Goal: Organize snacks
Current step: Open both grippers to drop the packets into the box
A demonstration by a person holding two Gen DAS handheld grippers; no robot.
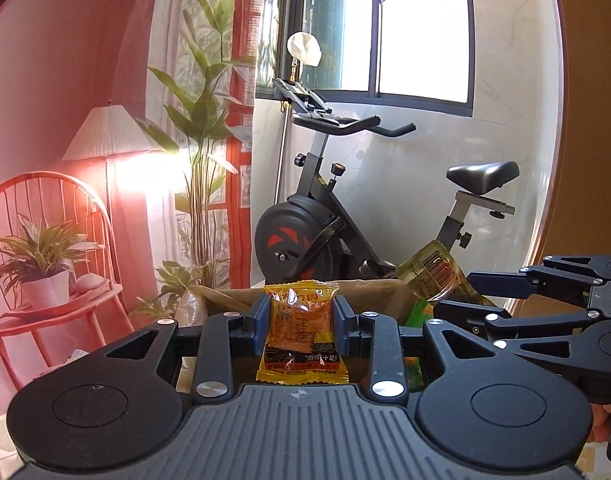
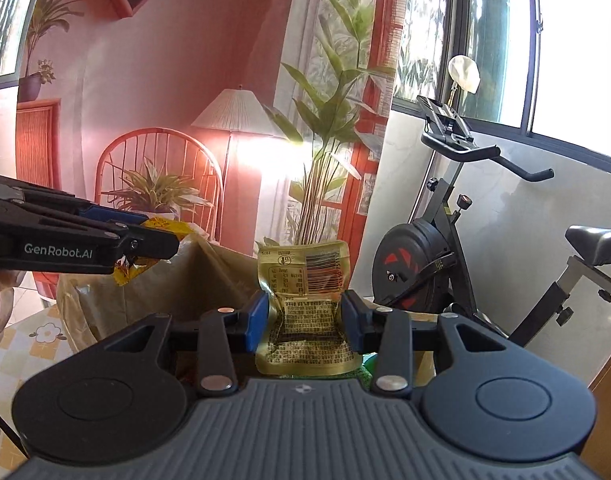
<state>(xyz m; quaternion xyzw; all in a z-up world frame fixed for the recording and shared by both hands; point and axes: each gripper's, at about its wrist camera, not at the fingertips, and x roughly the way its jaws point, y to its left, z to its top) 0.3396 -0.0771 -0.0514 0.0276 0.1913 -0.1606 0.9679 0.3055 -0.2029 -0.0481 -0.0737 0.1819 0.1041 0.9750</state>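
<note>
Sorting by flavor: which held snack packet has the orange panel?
The yellow packet in the left gripper; the right gripper holds a pale gold packet showing a barcode.

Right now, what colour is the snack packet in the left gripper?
Yellow crinkly plastic snack packet with an orange printed panel, clamped in the left gripper; clearest in the left wrist view.

exercise bike (image 1: pixel 317 216) by window (image 1: pixel 421 28) | lit floor lamp (image 1: pixel 107 132) | red chair (image 1: pixel 45 216) holding potted plant (image 1: pixel 41 256)

Daylight is blowing out the dark-framed window (image 1: pixel 421 28) to white before me, the lit pleated floor lamp (image 2: pixel 235 114) is flaring pink glare across the wall, and fisheye curvature is bending both pictures' edges.
</note>
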